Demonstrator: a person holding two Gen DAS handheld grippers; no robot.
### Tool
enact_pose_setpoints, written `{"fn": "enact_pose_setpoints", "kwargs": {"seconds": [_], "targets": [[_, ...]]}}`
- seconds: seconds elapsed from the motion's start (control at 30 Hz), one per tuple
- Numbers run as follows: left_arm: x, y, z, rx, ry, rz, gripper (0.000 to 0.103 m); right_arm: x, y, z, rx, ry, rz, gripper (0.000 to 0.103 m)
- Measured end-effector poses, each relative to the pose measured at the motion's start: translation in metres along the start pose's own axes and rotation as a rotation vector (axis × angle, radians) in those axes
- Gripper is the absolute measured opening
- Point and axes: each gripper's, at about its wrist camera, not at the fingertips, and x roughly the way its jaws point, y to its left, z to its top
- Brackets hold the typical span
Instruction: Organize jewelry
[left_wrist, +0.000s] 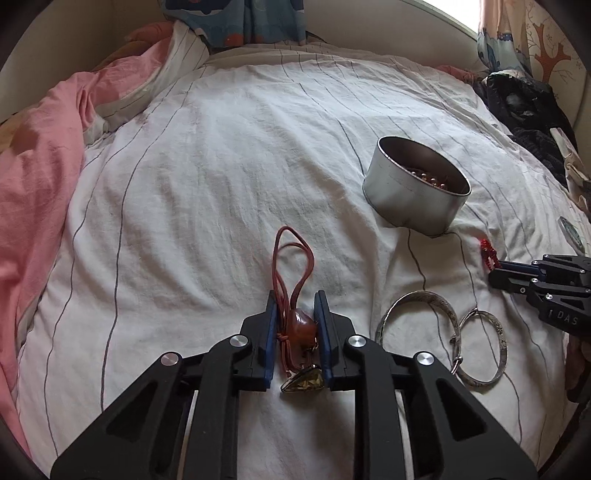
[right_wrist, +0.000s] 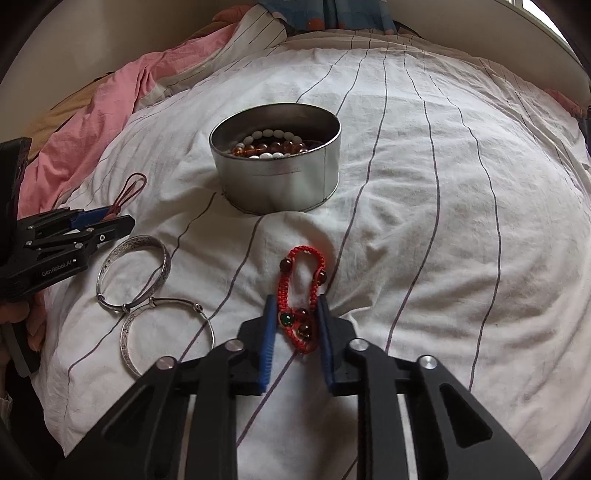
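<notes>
On the white striped bedsheet (left_wrist: 221, 166) lies a brown cord necklace (left_wrist: 291, 258) with an amber stone (left_wrist: 303, 325) and a yellowish triangular pendant (left_wrist: 304, 382). My left gripper (left_wrist: 295, 295) is shut on the stone and cord. A red woven bracelet (right_wrist: 301, 288) with dark beads sits between the blue pads of my right gripper (right_wrist: 296, 299), which press on its sides. Beyond stands a round metal tin (right_wrist: 280, 184) holding bead bracelets (right_wrist: 273, 146). Two linked silver bangles (right_wrist: 164, 254) lie on the sheet between the two grippers.
A crumpled pink blanket (left_wrist: 44, 177) fills the left side of the bed. Dark clothing (left_wrist: 524, 107) is piled at the far right. Patterned curtains (left_wrist: 236, 18) hang behind the bed. The tin (left_wrist: 413, 199) stands ahead and right of my left gripper.
</notes>
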Motion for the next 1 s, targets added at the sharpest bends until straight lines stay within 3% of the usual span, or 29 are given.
{"fn": "enact_pose_setpoints", "kwargs": {"seconds": [0.2, 0.4, 0.5, 0.57, 0.6, 0.63, 0.67, 0.7, 0.87, 1.0], "targets": [[-0.030, -0.013, 0.013, 0.039, -0.088, -0.044, 0.014, -0.023, -0.001, 0.004, 0.022, -0.092, 0.060, 0.014], [-0.045, -0.053, 0.058, 0.089, -0.161, -0.163, 0.014, -0.048, 0.007, 0.021, -0.001, -0.206, 0.076, 0.012], [-0.034, -0.074, 0.081, 0.106, -0.165, -0.213, 0.014, -0.054, 0.005, 0.029, 0.003, -0.226, 0.073, 0.012], [-0.016, -0.081, 0.094, 0.083, -0.123, -0.263, 0.016, -0.057, 0.001, 0.034, 0.012, -0.232, 0.074, 0.012], [-0.006, -0.084, 0.099, 0.082, -0.104, -0.263, 0.017, -0.057, 0.000, 0.038, 0.011, -0.237, 0.067, 0.012], [0.003, -0.085, 0.102, 0.080, -0.083, -0.250, 0.030, -0.058, -0.001, 0.042, 0.010, -0.243, 0.063, 0.012], [0.010, -0.085, 0.104, 0.077, -0.067, -0.242, 0.050, -0.059, -0.003, 0.047, 0.006, -0.248, 0.062, 0.012], [0.013, -0.084, 0.105, 0.073, -0.069, -0.229, 0.056, -0.060, -0.002, 0.054, -0.001, -0.253, 0.059, 0.012], [0.005, -0.064, 0.097, 0.089, -0.067, -0.144, 0.063, -0.051, 0.006, 0.085, -0.043, -0.258, 0.060, 0.012], [-0.011, -0.045, 0.070, 0.147, -0.037, -0.077, 0.063, -0.020, 0.016, 0.104, -0.061, -0.193, 0.080, 0.012]]}}
